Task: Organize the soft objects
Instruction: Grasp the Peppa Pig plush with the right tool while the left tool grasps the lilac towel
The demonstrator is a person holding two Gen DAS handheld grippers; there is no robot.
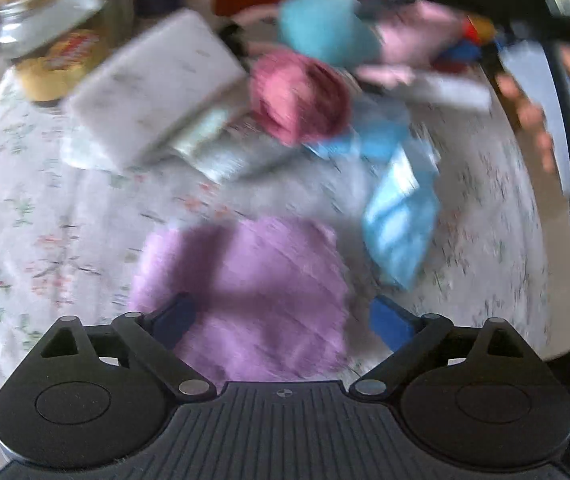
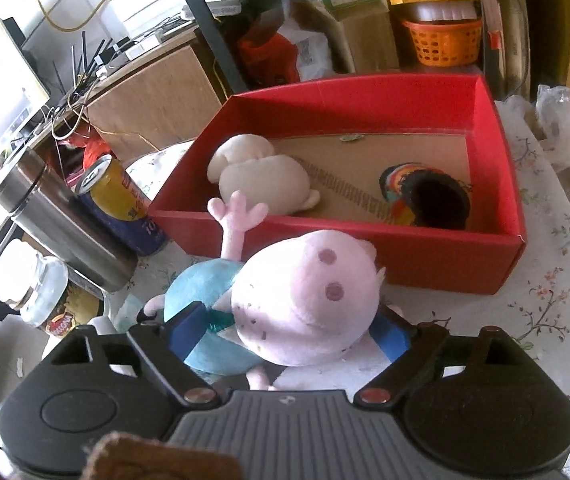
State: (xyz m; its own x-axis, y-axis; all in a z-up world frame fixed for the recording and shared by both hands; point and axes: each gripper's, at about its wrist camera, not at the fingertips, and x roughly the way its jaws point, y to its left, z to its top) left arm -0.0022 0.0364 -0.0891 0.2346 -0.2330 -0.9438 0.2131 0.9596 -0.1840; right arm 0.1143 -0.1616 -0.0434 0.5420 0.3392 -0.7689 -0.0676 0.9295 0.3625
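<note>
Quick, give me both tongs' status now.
Left tongs: open, above the purple cloth, holding nothing.
Right tongs: around the pig plush; grip cannot be told.

Cloth under your left gripper: a soft lilac square towel, plain, blurred by motion.
Beside it: a sky-blue crumpled cloth with paler streaks.
Further up: you've got a rose-pink woolly bundle and a grey-white speckled foam block.
Tablecloth: white with small pink and green flower sprigs.
Plush in your right view: a pale pink pig toy with mauve cheek dots and a teal-blue body.
Box: a bright red cardboard tray with a tan floor.
Inside it: a cream plush lump and a rainbow-striped item with a black middle.
Can: a yellow and navy drink tin.
Finger pads: yours are dark blue.
</note>
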